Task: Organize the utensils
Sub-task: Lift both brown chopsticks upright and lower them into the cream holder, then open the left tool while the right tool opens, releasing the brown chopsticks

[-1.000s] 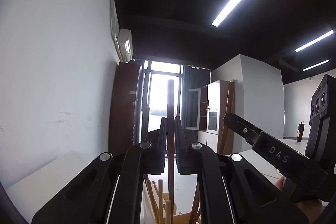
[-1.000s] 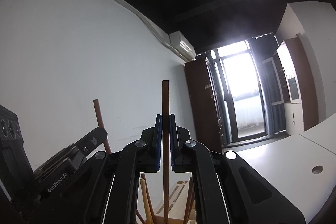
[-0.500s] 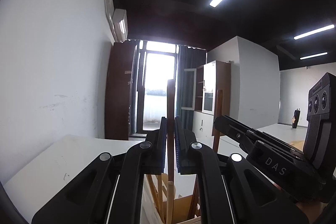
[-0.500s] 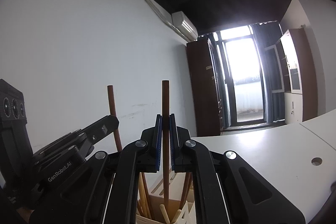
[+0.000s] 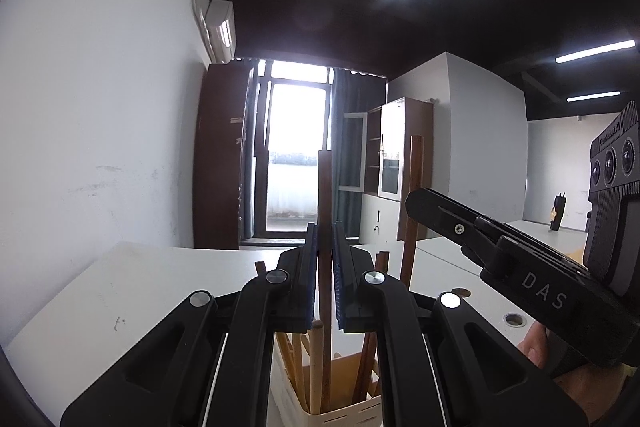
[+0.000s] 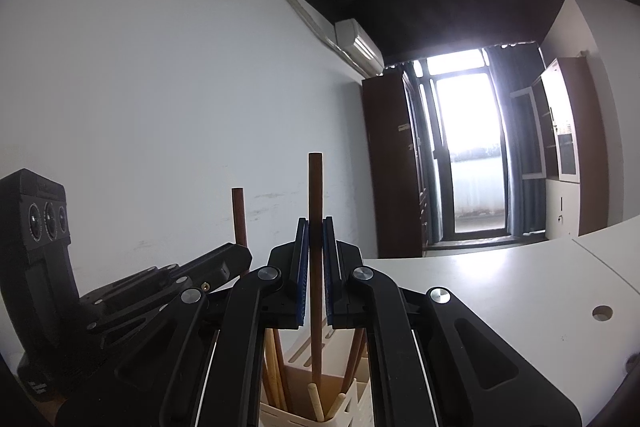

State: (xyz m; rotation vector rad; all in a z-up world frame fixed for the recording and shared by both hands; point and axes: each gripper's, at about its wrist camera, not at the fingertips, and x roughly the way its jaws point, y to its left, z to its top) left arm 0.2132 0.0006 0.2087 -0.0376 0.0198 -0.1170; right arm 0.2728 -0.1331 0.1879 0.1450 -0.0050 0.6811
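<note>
**Two chopsticks held over holder: risk of snagging and tipping**

Left gripper [image 5: 325, 267] clenched on a dark chopstick [image 5: 325, 187], upright, lower end down inside the cream holder [image 5: 344, 413] at 6 o'clock of the left wrist view. Right gripper [image 6: 316, 267] clenched likewise on a second dark chopstick [image 6: 315, 195], tip apparently just inside the same holder [image 6: 352, 399], also at 6 o'clock. Holder already crowded with light wooden sticks [image 6: 316, 401] and darker ones leaning at angles. Right gripper also seen at 3 o'clock of the left view, its stick at about 1 o'clock; left gripper at 9 o'clock of the right view.

Likely troubles, judged from this pose:
- Tip caught on a leaning stick or the slotted rim, so the held stick jammed or skewed in the jaws.
- Downward push on a light plastic holder, tipped or slid across the white counter [image 6: 500, 287], contents spilled.
- Both grippers working one small opening, close together: bumped housings, one stick knocked off line.
- Early release with the stick tilted: fallen outside, rolled off.
- Depth of both tips partly hidden behind the jaws, not confirmed.
</note>
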